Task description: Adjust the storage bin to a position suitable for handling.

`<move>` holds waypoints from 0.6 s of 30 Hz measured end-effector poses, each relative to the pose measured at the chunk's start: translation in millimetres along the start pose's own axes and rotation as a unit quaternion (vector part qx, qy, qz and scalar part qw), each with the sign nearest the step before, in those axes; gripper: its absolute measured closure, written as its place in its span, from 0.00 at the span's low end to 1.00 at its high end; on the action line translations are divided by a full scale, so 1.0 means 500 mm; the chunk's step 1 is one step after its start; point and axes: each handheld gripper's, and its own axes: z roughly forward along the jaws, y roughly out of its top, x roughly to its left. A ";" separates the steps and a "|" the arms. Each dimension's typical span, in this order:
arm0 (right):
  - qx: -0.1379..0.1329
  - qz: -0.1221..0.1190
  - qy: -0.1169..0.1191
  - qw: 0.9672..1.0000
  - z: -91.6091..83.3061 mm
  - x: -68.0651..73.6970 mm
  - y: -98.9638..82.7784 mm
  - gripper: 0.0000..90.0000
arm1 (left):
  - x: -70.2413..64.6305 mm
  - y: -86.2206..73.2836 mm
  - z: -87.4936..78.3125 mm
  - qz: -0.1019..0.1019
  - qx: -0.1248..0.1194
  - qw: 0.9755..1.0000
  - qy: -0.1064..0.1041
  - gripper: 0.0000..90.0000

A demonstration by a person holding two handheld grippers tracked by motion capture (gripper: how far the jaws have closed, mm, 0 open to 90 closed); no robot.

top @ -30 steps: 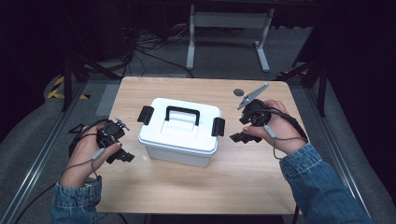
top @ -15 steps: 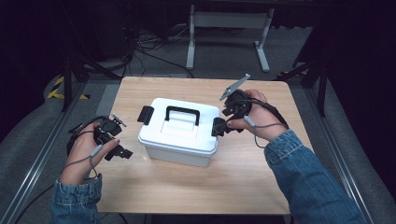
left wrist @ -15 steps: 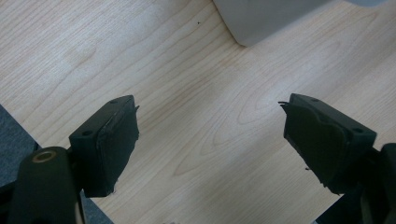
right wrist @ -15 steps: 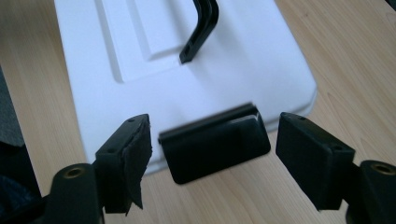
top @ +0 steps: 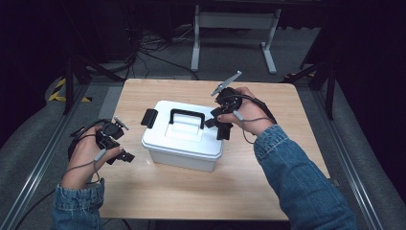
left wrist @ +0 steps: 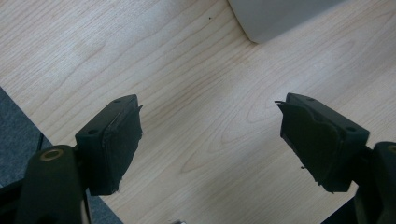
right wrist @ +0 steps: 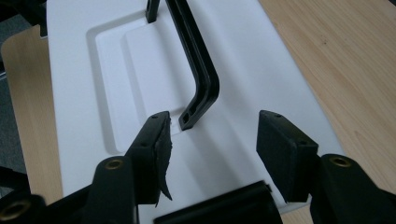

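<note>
- White box (top: 184, 136) sitting closed near the middle of the wooden table (top: 287, 158), lid on, contents hidden.
- Carrying a black handle (top: 186, 116) raised over the lid's recessed panel, and a black latch (top: 149, 117) at the left end.
- Right gripper (top: 221, 125) hovering over the box's right end, jaws spread wide and gripping nothing.
- In the right gripper view, right gripper (right wrist: 212, 140) looking down along the lid, with the handle (right wrist: 198, 70) bending down to its foot just ahead of the left pad (right wrist: 156, 149); cannot tell whether touching.
- Showing torn padding on that left jaw.
- Left gripper (top: 120, 152) resting near the table's left edge, just beside the box but apart from it.
- In the left gripper view, left gripper (left wrist: 210, 140) gaping wide over bare wood, with a corner of the box (left wrist: 275, 18) farther ahead.
</note>
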 end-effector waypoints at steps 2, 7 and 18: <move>-0.001 -0.003 0.003 1.000 0.006 -0.001 0.006 0.51 | -0.001 0.000 0.001 -0.003 0.000 1.000 -0.002 0.23; 0.010 -0.017 0.003 1.000 0.020 0.006 0.028 0.53 | -0.001 0.002 0.000 0.000 0.000 1.000 0.000 0.23; 0.036 -0.032 0.014 0.999 0.047 0.028 0.087 0.62 | -0.003 -0.008 0.000 -0.002 -0.001 1.000 -0.002 0.23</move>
